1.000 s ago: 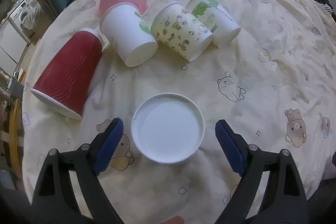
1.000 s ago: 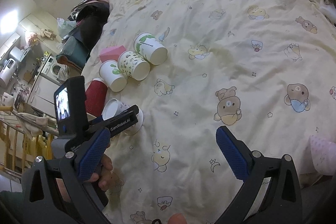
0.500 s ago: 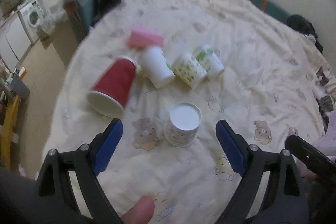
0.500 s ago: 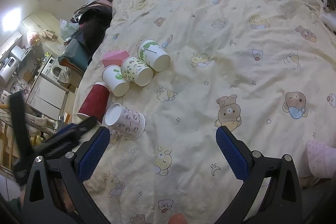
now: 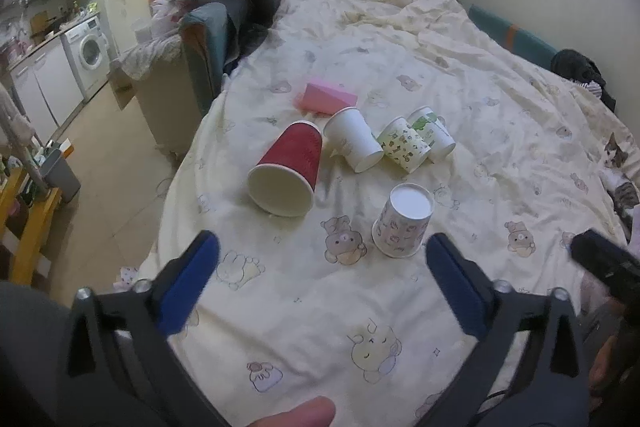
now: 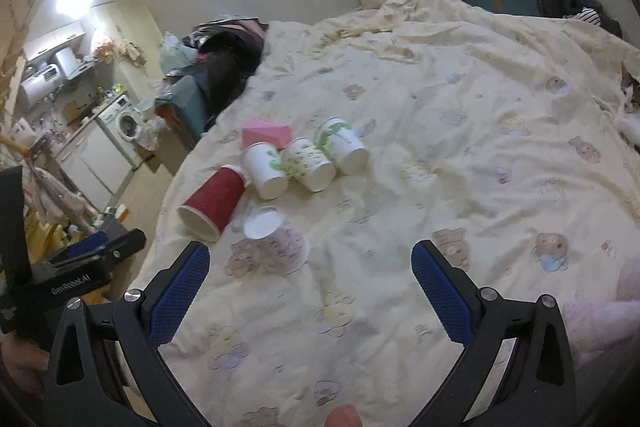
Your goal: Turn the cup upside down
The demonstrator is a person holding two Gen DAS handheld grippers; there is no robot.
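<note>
Standing upside down near the bed's (image 5: 460, 75) left edge, the patterned cup (image 5: 402, 223) is untouched; left gripper (image 5: 320, 267) and right gripper (image 6: 310, 271) both gape, empty.

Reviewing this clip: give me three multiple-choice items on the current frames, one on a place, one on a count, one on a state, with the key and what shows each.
1. Where is the pink box?
A. behind the row of lying cups
B. under the red cup
C. in the right gripper

2. How many paper cups are on the bed cover?
A. three
B. five
C. seven

3. How does the patterned cup stand?
A. on its side
B. mouth up
C. mouth down, base up

Key:
1 A, the box lies beyond the white cup.
2 B, red cup, three lying cups, one flipped.
3 C, its flat white base faces up. Both the left gripper and right gripper have open jaws, holding nothing.
</note>
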